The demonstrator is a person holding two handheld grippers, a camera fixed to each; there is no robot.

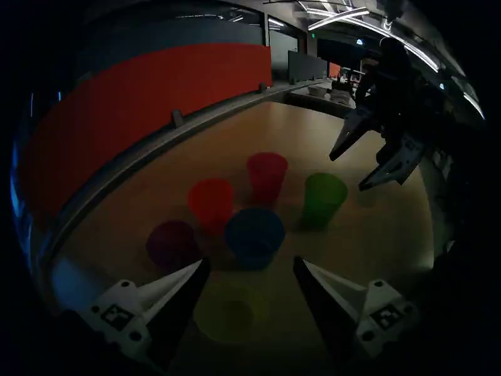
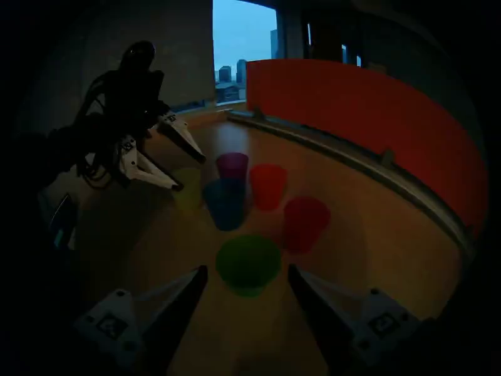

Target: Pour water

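1. left gripper view: the left gripper (image 1: 250, 264) hangs low over the desk (image 1: 376, 244), its fingers wide apart and clamped on nothing.
2. the yellow cup (image 1: 228, 313) stands upright in the gap between them, touching neither.
3. just past it is the blue cup (image 1: 253, 235), with the purple cup (image 1: 170, 243) to one side. the orange cup (image 1: 211, 200), red cup (image 1: 267, 174) and green cup (image 1: 322, 197) stand behind.
4. all six stand mid-desk, in from the edge lined by a red panel (image 1: 144, 106).
5. the right gripper (image 1: 347, 172) hovers beyond the green cup, fingers apart.
6. right gripper view: the right gripper (image 2: 247, 269) has its fingers spread and empty, with the green cup (image 2: 248, 263) just ahead between the tips.
7. the blue cup (image 2: 224, 202) is behind it and the purple cup (image 2: 232, 165) farther off. the orange cup (image 2: 268, 185) and red cup (image 2: 305, 222) are on the panel (image 2: 376, 113) side.
8. the left gripper (image 2: 190, 173) tilts down over the yellow cup (image 2: 188, 191), fingers apart, below a window (image 2: 228, 50).
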